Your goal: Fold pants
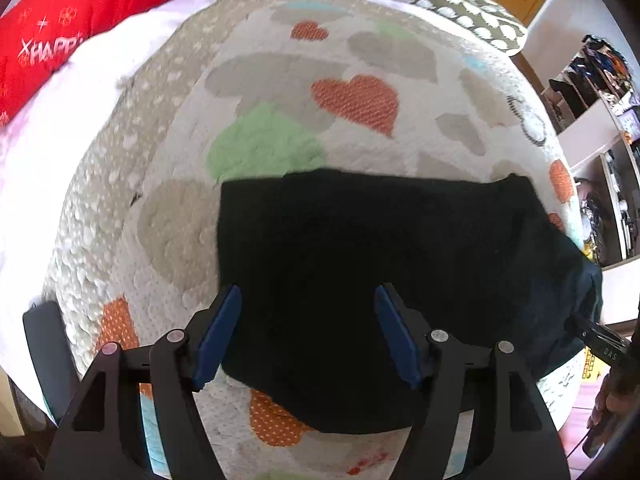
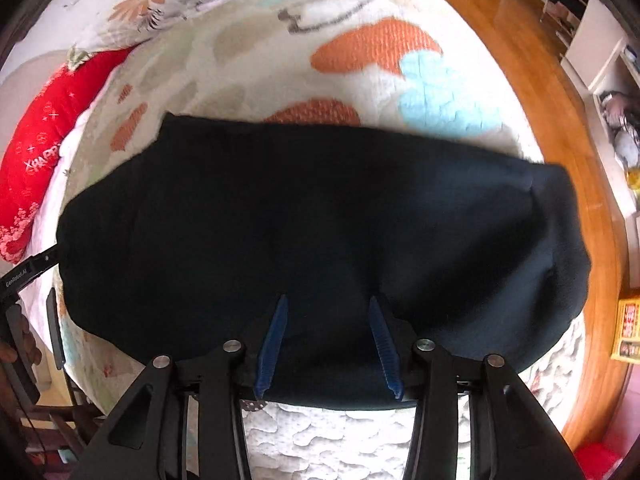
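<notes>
The dark navy pants [image 1: 384,280] lie folded into a wide flat rectangle on the heart-patterned quilt [image 1: 280,92]. My left gripper [image 1: 308,300] is open and empty, its blue pads over the near left part of the pants. In the right wrist view the pants [image 2: 320,220] fill the middle. My right gripper [image 2: 326,308] is open and empty, hovering over their near edge. The other gripper's black body shows at each view's edge, at the right [image 1: 600,340] and at the left [image 2: 24,276].
A red pillow [image 1: 60,32] lies at the far left of the bed, spotted pillows [image 1: 448,4] at the head. Wooden floor [image 2: 560,100] and white shelves [image 1: 592,128] are to the right. A dark chair [image 1: 44,344] stands at the bed's near left.
</notes>
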Tool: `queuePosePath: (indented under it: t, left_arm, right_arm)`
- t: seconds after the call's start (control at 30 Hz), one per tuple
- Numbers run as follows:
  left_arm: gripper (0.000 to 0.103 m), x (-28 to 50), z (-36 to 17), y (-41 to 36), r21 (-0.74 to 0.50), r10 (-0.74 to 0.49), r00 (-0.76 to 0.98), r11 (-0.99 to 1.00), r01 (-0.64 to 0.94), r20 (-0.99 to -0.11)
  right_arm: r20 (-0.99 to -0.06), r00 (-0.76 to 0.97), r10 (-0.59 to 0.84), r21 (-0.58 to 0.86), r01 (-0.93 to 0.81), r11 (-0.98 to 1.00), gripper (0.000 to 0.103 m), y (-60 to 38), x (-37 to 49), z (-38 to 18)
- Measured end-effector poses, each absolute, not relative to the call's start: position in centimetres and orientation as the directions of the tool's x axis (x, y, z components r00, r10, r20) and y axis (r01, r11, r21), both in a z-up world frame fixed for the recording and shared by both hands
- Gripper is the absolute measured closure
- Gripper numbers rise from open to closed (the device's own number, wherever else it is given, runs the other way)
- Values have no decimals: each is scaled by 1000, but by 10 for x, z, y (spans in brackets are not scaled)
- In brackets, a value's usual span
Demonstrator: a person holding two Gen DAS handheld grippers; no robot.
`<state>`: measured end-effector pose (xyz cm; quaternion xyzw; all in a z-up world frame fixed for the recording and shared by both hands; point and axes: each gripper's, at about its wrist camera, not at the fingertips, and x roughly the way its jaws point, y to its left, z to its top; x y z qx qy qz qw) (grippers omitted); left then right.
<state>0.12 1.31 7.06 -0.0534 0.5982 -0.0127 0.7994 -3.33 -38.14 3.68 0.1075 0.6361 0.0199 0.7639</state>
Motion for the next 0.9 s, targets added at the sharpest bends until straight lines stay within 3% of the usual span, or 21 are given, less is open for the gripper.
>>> queuePosePath:
  t: [0.33, 0.9]
  left_arm:
    - [33, 1, 77, 18, -84, -70, 272, 996, -41, -960]
    - [30, 0, 110, -1, -78, -74, 326, 997, 0, -942]
  right_arm:
    - [-963, 216, 161, 191, 125, 974, 46, -394, -39, 52]
    - [-962, 197, 191, 218, 128, 968, 46, -392, -47, 55]
